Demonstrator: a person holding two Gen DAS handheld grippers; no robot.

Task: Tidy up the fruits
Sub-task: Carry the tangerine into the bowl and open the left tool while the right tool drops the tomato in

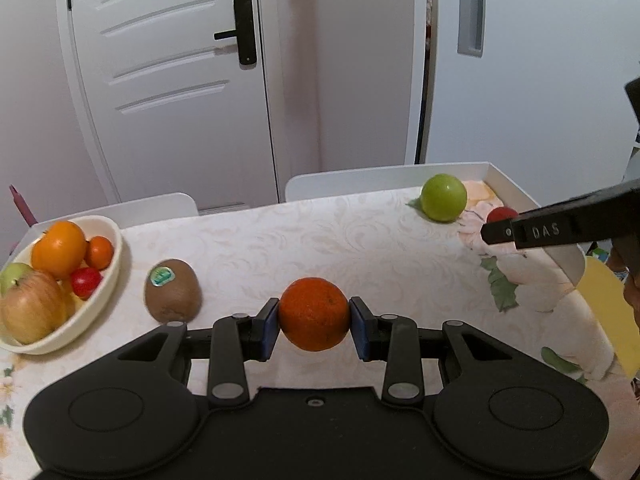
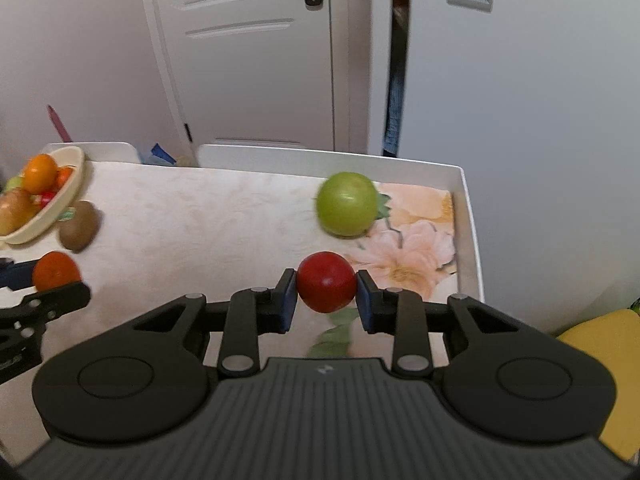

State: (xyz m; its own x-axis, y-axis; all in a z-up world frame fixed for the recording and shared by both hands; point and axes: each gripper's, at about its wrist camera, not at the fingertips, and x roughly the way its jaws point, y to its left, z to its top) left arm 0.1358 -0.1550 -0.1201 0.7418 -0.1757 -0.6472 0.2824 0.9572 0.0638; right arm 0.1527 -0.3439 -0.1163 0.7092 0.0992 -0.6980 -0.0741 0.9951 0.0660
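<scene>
The left gripper (image 1: 314, 322) pinches one orange (image 1: 314, 314) between its blue pads, near the front middle of the table (image 1: 280, 240). The right gripper (image 2: 326, 296) pinches one small red fruit (image 2: 327, 281) at the right side of the table, over the flower print of the tablecloth; whether either fruit touches the cloth cannot be told.

Two fruits lie loose on the cloth: one kiwi (image 1: 173, 290) just beside the bowl (image 1: 108, 276), and one green apple (image 1: 443, 197) near the far right corner. The cream bowl at the left edge holds five fruits that can be counted: one large orange fruit (image 1: 59, 248), one smaller orange one (image 1: 99, 253), one small red one (image 1: 85, 281), one reddish-yellow apple (image 1: 30, 306) and one green fruit (image 1: 14, 274) mostly hidden behind that apple. Something yellow shows under them, too covered to name.

In the left wrist view the red fruit is largely hidden behind a finger of the right gripper, and the bowl is cut off at the picture's left edge. In the right wrist view the left gripper and its orange sit at the far left, partly cut off and blurred.

The kiwi carries a green and blue sticker (image 1: 162, 276) whose print is too small to read. The right gripper's finger bears the letters "DAS" (image 1: 546, 231).

Two white chair backs (image 1: 352, 186) stand behind the table, with a white door (image 1: 168, 80) beyond.
</scene>
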